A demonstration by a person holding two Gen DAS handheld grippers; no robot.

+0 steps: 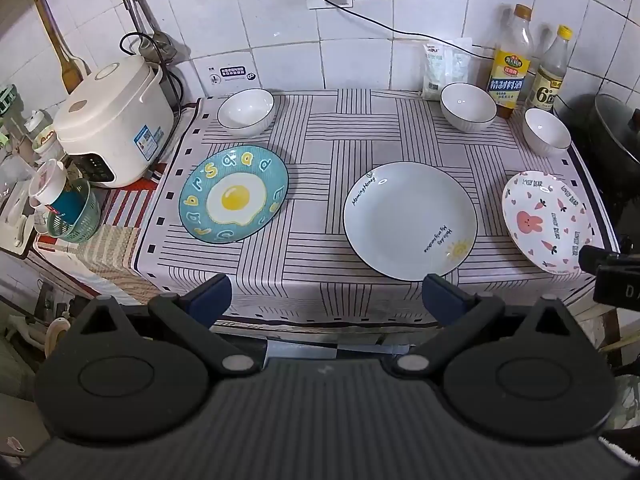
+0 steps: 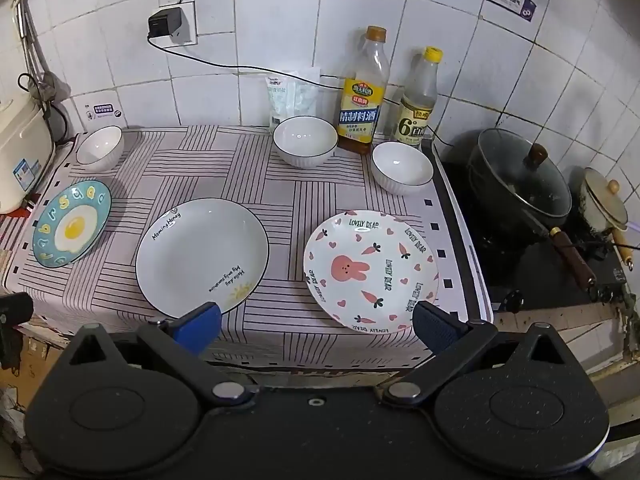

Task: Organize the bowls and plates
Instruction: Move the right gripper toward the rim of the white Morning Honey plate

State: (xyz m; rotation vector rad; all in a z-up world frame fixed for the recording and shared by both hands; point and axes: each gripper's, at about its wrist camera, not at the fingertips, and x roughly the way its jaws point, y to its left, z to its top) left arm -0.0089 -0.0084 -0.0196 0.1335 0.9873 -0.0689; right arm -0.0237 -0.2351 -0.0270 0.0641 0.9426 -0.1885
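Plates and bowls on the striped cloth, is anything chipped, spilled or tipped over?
Nothing stands out. The egg plate, white plate and bunny plate lie flat and apart; the three white bowls sit upright and empty.

Striped tablecloth (image 2: 280, 184); three plates (image 2: 202, 256); three bowls (image 2: 305, 140); two bottles (image 2: 362, 96)

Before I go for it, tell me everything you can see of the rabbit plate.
The rabbit plate is round, shallow and glossy, apparently ceramic: white with a pink rabbit in the middle, carrots, hearts and "LOVELY BEAR" lettering around it. It is empty and lies flat on the striped tablecloth at the front right corner, right of the white sun plate and apart from it. Nothing touches it; the open right tongs hover just before its near rim.
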